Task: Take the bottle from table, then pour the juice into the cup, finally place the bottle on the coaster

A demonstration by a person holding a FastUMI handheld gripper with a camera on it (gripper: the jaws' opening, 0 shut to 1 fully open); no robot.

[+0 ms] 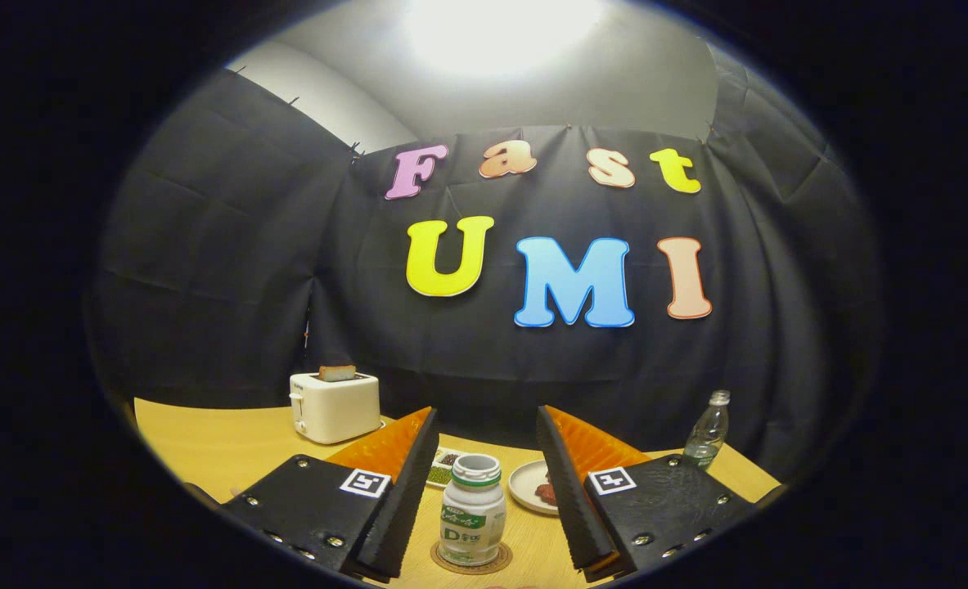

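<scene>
Wooden tabletop (205, 446) before black cloth wall. Gripper (488, 438) fingers apart, touching nothing. Bottle (472, 510) stands upright and uncapped on coaster (500, 561), between the fingers, near the front edge. Beyond it: plate (526, 485), small dish (444, 466). Toaster (335, 406) at back left; clear bottle (708, 431) at back right.

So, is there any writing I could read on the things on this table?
The white bottle on the coaster: green label, print too blurred to read.
The clear bottle at the back: label too small to read.
The toaster: no writing to see.
The hand-held gripper, open, fingers either side of the white bottle: a square black-and-white marker on each, pattern, no words.
</scene>
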